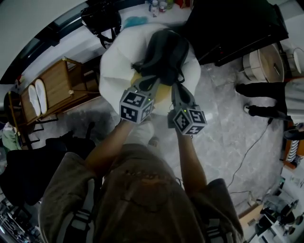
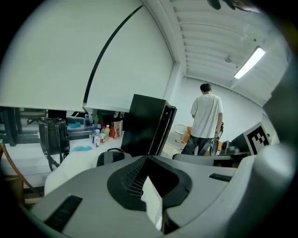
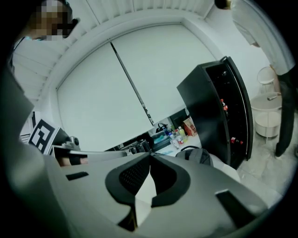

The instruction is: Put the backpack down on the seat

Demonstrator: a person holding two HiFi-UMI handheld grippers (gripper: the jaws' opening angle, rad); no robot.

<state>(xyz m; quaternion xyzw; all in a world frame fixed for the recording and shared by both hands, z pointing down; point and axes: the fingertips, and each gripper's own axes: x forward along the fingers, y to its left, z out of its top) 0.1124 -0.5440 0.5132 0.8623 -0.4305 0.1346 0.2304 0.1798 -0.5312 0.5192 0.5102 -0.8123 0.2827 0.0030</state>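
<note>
A dark grey backpack (image 1: 164, 52) lies on the round white seat (image 1: 114, 61) straight ahead of me. Both grippers hover at its near edge. In the head view my left gripper (image 1: 153, 81) points at the pack's lower left and my right gripper (image 1: 176, 90) at its lower right. The left gripper view has that gripper (image 2: 145, 158) with its jaws closed tip to tip and nothing between them, and the backpack (image 2: 109, 157) lies beyond on the seat (image 2: 70, 168). My right gripper (image 3: 150, 155) looks the same, shut and empty, with the backpack (image 3: 200, 155) just past it.
A tall black cabinet (image 1: 237, 28) stands right of the seat. Behind it a counter carries bottles (image 1: 156, 5) and a black handbag (image 1: 99, 19). At the left is a wooden rack with slippers (image 1: 52, 90). A person (image 2: 206, 118) stands further back. A cable (image 1: 251, 147) trails over the floor.
</note>
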